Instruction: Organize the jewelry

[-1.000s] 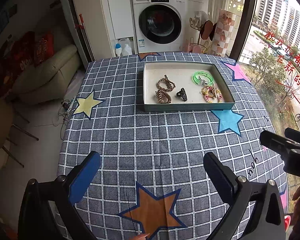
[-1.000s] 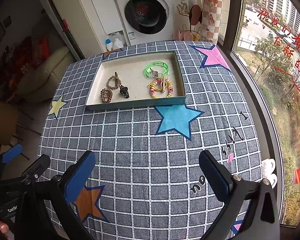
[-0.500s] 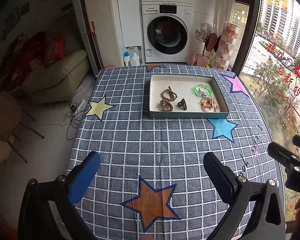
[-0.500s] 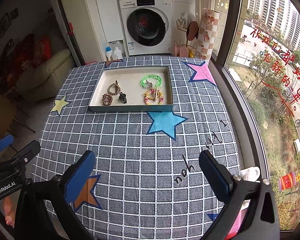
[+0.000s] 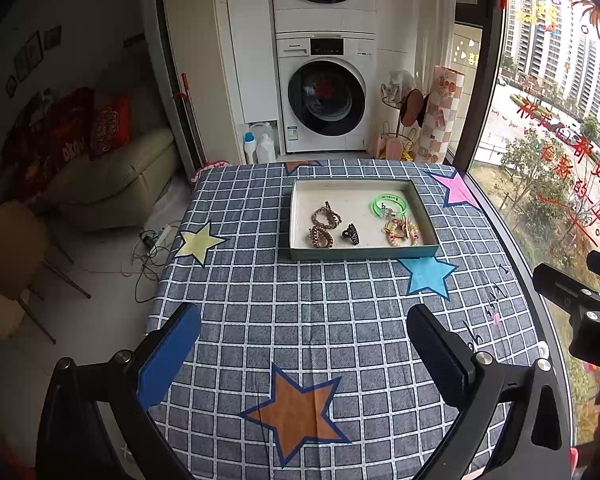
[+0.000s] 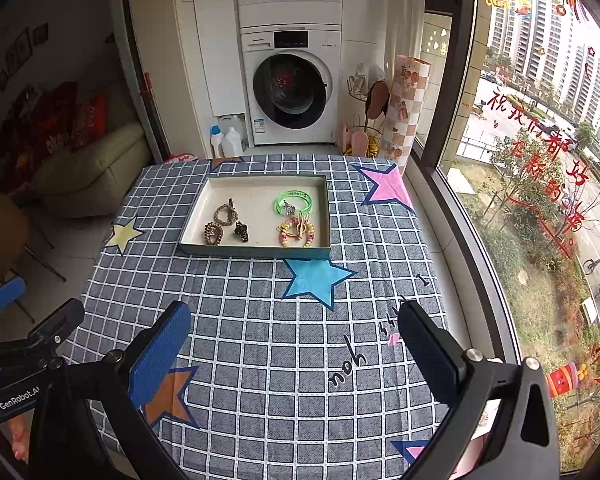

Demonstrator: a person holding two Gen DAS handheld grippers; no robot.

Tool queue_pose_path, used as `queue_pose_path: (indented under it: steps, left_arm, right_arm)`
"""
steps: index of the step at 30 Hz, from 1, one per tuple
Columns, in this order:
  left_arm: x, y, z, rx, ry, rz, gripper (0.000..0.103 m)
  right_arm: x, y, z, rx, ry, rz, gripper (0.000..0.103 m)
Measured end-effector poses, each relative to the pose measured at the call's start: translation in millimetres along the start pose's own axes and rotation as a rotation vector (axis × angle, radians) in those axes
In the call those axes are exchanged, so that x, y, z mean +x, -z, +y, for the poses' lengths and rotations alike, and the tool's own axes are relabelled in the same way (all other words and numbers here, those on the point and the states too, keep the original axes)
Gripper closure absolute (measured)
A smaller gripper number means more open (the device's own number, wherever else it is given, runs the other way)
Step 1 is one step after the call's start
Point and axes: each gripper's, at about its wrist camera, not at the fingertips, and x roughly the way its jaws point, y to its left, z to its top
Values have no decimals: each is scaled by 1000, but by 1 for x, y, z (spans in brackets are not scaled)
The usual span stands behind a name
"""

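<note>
grey-blue checked cloth with coloured stars covers the bench (image 5: 324, 320), and on its far half sits a shallow rectangular tray (image 5: 364, 253) with a pale floor. all the jewelry in view lies inside it: two brown braided bands (image 5: 323, 225) at the left, a small dark claw clip (image 5: 350, 234) just right of them, a green bangle (image 5: 391, 204) toward the far right corner, and a pink-and-yellow beaded bracelet (image 5: 402, 231) near the right front corner.

the left gripper (image 5: 304, 356) hangs over the near part of the bench, well apart from the tray, its fingers spread wide with nothing between them. the right gripper (image 6: 296, 356) is likewise held back, fingers released and empty. each gripper shows at the edge of the other's view.

judging from this, the sorting looks finished or nearly so: no piece lies loose on the cloth, and both tools are clear of the tray. if anything is left, the next move would call for reaching forward over the tray's front wall and coming down on one small piece without snagging its neighbour; the bangle and the beaded bracelet sit close together, so that pair needs the most care.

the tray's long axis runs left to right across the bench, its long front wall facing the grippers. the clip lies roughly along that same axis, tilted a little.
</note>
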Motion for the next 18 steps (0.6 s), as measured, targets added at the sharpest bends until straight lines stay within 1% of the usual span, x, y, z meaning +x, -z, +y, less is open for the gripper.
queue_pose_path:
  steps: [5,13,18]
  left_arm:
    - [-5,-6,-1,-7,-5,-21,0]
    - [-13,-9,1,-23,-15,-64,0]
    - [-17,-8,0,-21,-23,-78,0]
  right_arm:
    - [-8,-4,0,3,14,-28,0]
    - [-23,-10,1,-8,39,-100,0]
    - [-29,-10,-1,-10,35,-111,0]
